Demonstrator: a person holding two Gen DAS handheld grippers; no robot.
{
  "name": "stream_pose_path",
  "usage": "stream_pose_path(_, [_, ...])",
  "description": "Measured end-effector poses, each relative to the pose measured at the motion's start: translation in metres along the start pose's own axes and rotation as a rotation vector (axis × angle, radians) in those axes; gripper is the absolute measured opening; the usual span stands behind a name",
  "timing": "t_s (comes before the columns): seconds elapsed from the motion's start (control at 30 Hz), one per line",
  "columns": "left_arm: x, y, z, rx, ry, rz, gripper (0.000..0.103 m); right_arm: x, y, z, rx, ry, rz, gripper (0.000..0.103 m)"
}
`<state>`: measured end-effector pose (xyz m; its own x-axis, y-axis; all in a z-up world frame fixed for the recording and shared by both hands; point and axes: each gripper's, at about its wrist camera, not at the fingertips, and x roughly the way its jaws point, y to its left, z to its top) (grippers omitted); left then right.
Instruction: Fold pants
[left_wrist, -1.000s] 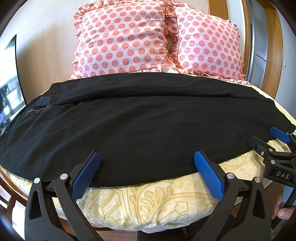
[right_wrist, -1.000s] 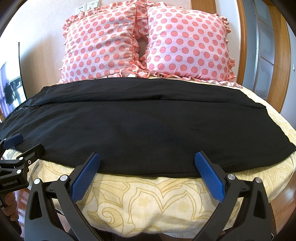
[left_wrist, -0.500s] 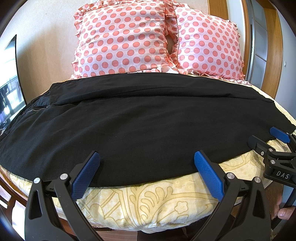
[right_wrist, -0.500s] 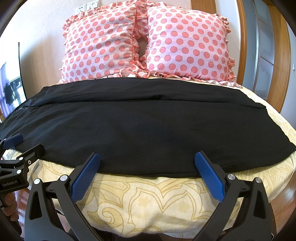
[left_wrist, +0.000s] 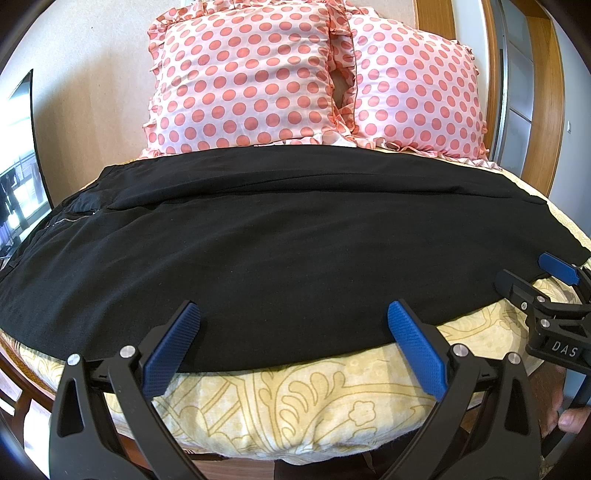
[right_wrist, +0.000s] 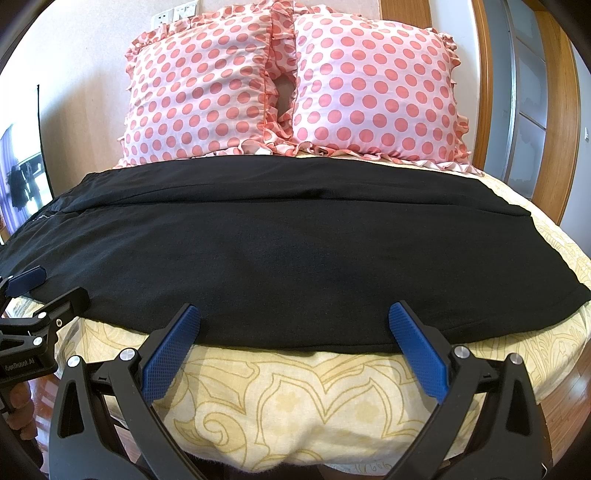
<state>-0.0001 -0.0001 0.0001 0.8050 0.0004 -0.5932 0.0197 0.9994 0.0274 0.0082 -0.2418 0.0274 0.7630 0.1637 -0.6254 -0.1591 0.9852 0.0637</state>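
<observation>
Left wrist view: the bed (left_wrist: 295, 417), under a yellow patterned cover, carries the black pants (left_wrist: 280, 251) spread flat across its width, waist with the zip to the far left, leg ends to the right, one leg lying along the far side next to two pink dotted pillows (left_wrist: 243, 77). The left tongs (left_wrist: 293, 332) stand wide and hold nothing, their blue pads just at the near hem; the right tongs (right_wrist: 295, 334) are just as wide and bare, poised at the same near edge further right. Nothing looks folded yet, so the step in hand is likely the first grasp. To do it well, both tongs should slide onto the near edge together, pinch only the pants and not the cover beneath, then lift evenly and carry the near edge to the far one — keeping the cloth taut between the two grips so no crease forms. Writing: "DAS" shows on the right tongs' body in the left view; the left tongs' body in the right view carries a label that seems to read "GenRobot.AI", though it is blurred.
</observation>
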Motion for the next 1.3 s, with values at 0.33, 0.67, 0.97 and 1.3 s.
stream_pose_path(0.33, [-0.001, 0.007, 0.008, 0.012, 0.026, -0.048, 0.101, 0.006, -0.089, 0.089, 0.221, -0.007, 0.048, 0.102])
stream_pose_path(0.67, [-0.004, 0.026, 0.022, -0.042, -0.051, -0.105, 0.101, 0.159, -0.238, 0.209, 0.498, 0.209, -0.298, 0.078])
stream_pose_path(0.97, [0.013, 0.051, 0.022, -0.138, -0.013, -0.155, 0.101, 0.252, -0.288, 0.207, 0.613, 0.368, -0.496, 0.059])
stream_pose_path(1.3, [0.010, 0.054, 0.016, -0.140, -0.026, -0.162, 0.101, 0.216, -0.317, 0.172, 0.743, 0.234, -0.356, 0.003])
